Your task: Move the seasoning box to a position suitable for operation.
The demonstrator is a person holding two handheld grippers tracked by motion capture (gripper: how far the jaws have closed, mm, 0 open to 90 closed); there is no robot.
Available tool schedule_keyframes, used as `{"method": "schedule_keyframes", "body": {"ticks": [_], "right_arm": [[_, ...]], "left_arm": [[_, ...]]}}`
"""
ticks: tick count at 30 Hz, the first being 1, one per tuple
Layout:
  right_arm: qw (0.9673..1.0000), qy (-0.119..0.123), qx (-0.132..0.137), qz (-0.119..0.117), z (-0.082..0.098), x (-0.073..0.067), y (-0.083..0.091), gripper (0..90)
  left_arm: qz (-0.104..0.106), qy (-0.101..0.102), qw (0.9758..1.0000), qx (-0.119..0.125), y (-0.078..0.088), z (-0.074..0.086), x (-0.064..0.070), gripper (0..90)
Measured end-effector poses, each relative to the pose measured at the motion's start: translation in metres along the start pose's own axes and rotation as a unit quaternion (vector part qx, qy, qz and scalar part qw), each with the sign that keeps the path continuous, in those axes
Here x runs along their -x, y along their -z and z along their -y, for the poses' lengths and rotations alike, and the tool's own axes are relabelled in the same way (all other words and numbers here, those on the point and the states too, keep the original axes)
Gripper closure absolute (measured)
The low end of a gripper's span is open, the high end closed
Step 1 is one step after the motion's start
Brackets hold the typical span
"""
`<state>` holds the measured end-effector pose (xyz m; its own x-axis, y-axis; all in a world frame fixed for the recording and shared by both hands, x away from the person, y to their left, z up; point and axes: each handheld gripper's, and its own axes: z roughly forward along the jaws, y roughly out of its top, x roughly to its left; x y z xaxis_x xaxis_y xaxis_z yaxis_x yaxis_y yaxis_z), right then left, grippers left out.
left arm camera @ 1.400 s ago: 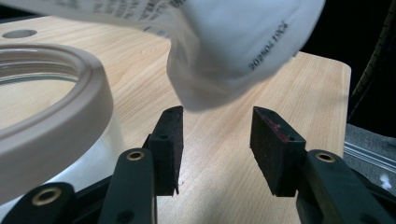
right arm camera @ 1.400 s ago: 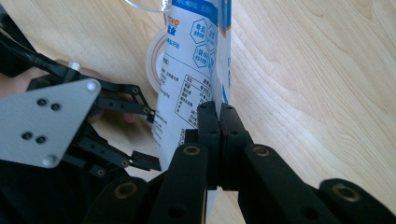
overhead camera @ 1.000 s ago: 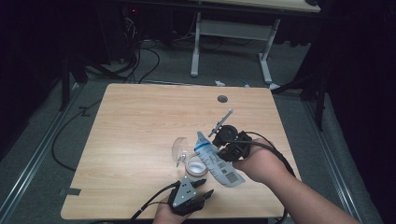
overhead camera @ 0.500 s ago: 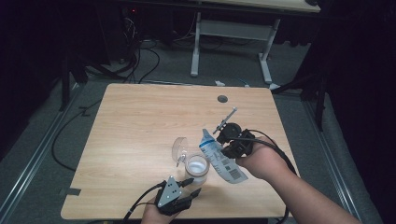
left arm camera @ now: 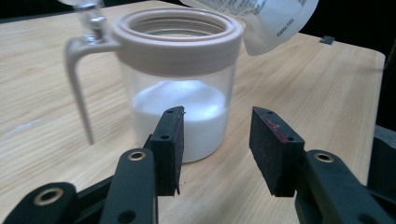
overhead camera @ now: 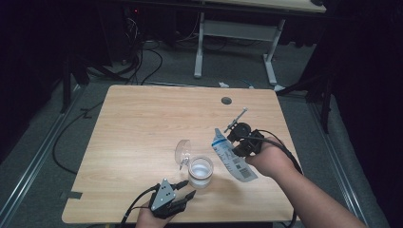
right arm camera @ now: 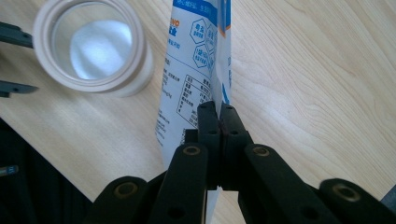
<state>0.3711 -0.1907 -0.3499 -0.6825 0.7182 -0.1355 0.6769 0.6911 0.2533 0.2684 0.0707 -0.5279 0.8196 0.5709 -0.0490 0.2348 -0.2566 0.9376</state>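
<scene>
Pinching a white and blue printed pouch (right arm camera: 196, 70) by one edge, the right gripper (right arm camera: 218, 114) has its two black jaws pressed together on the thin film, with no gap showing between them. Seen from that gripper, the pouch stretches away from the jaw tips and carries a blue band at its far end, several small hexagon badges with characters inside, and a boxed table of fine print; the lettering is too small to read, apart from what look like the letters "NO" at the upper left of the blue band. Left of and beyond the right gripper stands a clear jar (right arm camera: 93, 46) with a pale ring around its open mouth and white powder lying in its bottom. In the high view the right gripper (overhead camera: 234, 148) holds the pouch (overhead camera: 232, 159) tilted above the tabletop (overhead camera: 142, 123), the upper end of the pouch pointing away from the person and the lower end nearer the hand, just beside the jar (overhead camera: 200, 172). A clear hinged lid (overhead camera: 182, 151) stands open on the far side of the jar from the right gripper. The left gripper (left arm camera: 217, 149) has its jaws spread apart with nothing between them; the jar (left arm camera: 180, 93) sits straight ahead of it, close but not touching, and a corner of the pouch (left arm camera: 261, 21) hangs above and to the right of the jar's rim. In the high view the left gripper (overhead camera: 186, 197) lies low at the near edge of the tabletop, pointing toward the jar.
</scene>
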Motion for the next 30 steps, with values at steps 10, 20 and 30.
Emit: {"method": "schedule_keyframes", "body": {"ticks": [10, 20, 30], "right_arm": [[0.9997, -0.022, -0.005, 0.003, 0.005, 0.018, -0.017, 89.9], [0.9987, -0.047, -0.01, 0.017, 0.012, 0.038, -0.028, 89.9], [0.9971, -0.058, -0.023, 0.044, 0.016, 0.055, -0.039, 89.9]], "left_arm": [[-0.033, 0.005, 0.9994, 0.008, 0.013, 0.0, -0.02, 55.5], [-0.068, 0.026, 0.9971, 0.02, 0.026, -0.003, -0.048, 55.4], [-0.104, 0.042, 0.9935, 0.019, 0.039, 0.0, -0.075, 55.4]]}}
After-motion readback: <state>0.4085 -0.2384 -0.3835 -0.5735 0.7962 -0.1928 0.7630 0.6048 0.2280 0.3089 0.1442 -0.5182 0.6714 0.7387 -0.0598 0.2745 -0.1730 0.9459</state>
